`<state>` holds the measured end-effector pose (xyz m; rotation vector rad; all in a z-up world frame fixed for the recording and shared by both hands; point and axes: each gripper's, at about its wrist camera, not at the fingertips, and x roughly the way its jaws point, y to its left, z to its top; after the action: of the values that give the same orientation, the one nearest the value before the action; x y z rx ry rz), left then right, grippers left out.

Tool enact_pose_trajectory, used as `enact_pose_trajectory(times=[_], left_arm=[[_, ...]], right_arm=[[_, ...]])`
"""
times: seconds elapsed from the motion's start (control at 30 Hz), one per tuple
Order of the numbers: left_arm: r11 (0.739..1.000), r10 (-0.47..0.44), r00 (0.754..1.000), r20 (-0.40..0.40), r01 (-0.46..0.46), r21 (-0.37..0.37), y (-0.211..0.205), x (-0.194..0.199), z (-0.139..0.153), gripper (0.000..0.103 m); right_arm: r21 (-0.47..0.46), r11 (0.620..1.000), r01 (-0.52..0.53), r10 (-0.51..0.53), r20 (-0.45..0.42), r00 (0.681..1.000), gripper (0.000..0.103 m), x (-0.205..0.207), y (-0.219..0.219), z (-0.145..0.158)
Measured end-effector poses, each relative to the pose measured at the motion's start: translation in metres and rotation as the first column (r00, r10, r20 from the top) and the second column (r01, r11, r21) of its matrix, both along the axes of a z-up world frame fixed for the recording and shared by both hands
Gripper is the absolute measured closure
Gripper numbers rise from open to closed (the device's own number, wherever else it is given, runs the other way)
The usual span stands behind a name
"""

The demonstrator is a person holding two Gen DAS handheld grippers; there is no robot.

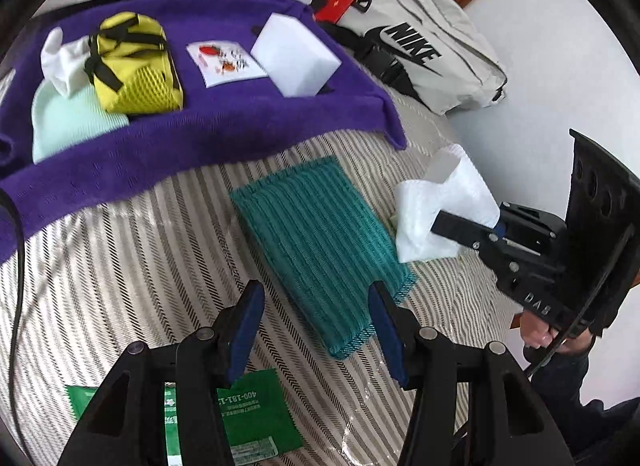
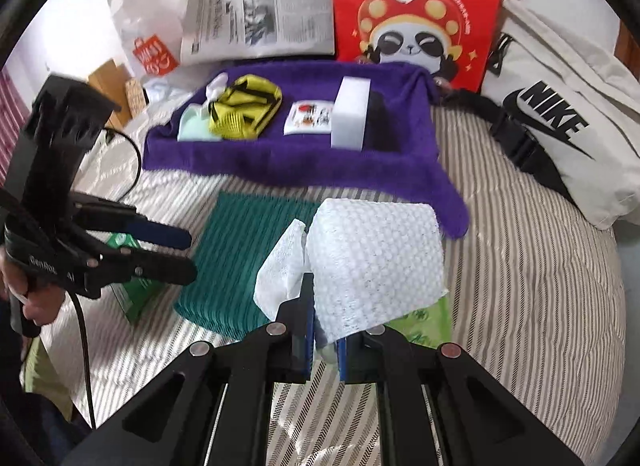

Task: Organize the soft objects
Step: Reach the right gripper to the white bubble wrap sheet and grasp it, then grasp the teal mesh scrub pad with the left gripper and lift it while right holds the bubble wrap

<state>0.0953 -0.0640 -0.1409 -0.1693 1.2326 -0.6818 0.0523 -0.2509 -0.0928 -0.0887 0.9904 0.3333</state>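
Left wrist view looks down on a striped bedspread (image 1: 120,266). At far left a purple towel (image 1: 200,137) carries a mint cloth (image 1: 68,121), a white cloth (image 1: 64,61), a yellow mesh pouch (image 1: 136,65), a small printed packet (image 1: 226,63) and a white foam block (image 1: 296,53). Nearer the camera lies a folded teal knit cloth (image 1: 320,242); its near corner sits between the fingers of the left gripper (image 1: 316,326), whose blue pads stand apart and touch nothing. A green leaflet (image 1: 256,422) is partly hidden under the left finger. To the right, the right gripper (image 1: 440,225) is clamped on a white textured cloth (image 1: 444,201), held off the bedspread just beside the teal cloth's right edge. A hand (image 1: 540,336) grips its handle, partly cut off by the frame edge.

Right wrist view shows the left gripper (image 2: 188,254) blurred at left over the teal cloth's (image 2: 240,258) edge, jaws parted. In the middle the white cloth (image 2: 376,266) fills the view ahead of the right gripper (image 2: 324,346), whose pads are pressed together on its lower edge; the cloth hides part of a green packet (image 2: 420,326) behind. A white Nike bag (image 2: 560,125) lies at right.
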Motion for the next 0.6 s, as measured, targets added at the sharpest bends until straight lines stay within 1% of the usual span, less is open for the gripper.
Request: enact_pose_trajectory(times=[0.07,0.13,0.2,0.27,0.4,0.5,0.57,0.6], left_arm=[[1.0,0.002,1.0,-0.011,-0.002,-0.004,-0.003,0.002,-0.005,0.051],[1.0,0.014,1.0,-0.012,-0.014,-0.025,-0.004,0.003,-0.005,0.049],[0.998,0.021,1.0,-0.022,-0.022,-0.052,-0.004,0.005,-0.007,0.047],[0.996,0.026,0.999,-0.028,-0.028,-0.08,-0.005,0.008,-0.008,0.043],[0.992,0.031,0.998,-0.047,-0.037,-0.121,-0.01,0.012,-0.009,0.042],[0.99,0.011,0.999,-0.03,-0.015,-0.141,-0.02,0.011,-0.006,0.042],[0.988,0.02,1.0,-0.001,-0.02,-0.151,-0.022,0.012,-0.003,0.042],[0.981,0.033,0.999,-0.005,-0.034,-0.193,-0.02,0.014,-0.002,0.042]], right_arm=[[-0.018,1.0,-0.007,0.007,-0.013,1.0,0.094,-0.001,0.003,-0.008],[-0.028,1.0,-0.003,0.002,-0.024,1.0,0.094,0.001,0.003,-0.015],[-0.012,1.0,-0.004,0.003,-0.047,0.999,0.094,0.003,0.001,-0.023],[-0.003,1.0,-0.003,0.003,-0.051,0.999,0.094,0.003,-0.001,-0.028],[0.025,1.0,-0.004,0.005,-0.048,0.999,0.094,0.002,-0.005,-0.029],[0.039,0.999,-0.009,0.011,-0.042,0.999,0.094,0.001,-0.007,-0.031],[0.052,0.999,-0.008,0.01,-0.042,0.999,0.094,0.001,-0.008,-0.031],[0.064,0.998,-0.005,0.008,-0.045,0.999,0.094,0.001,-0.01,-0.032]])
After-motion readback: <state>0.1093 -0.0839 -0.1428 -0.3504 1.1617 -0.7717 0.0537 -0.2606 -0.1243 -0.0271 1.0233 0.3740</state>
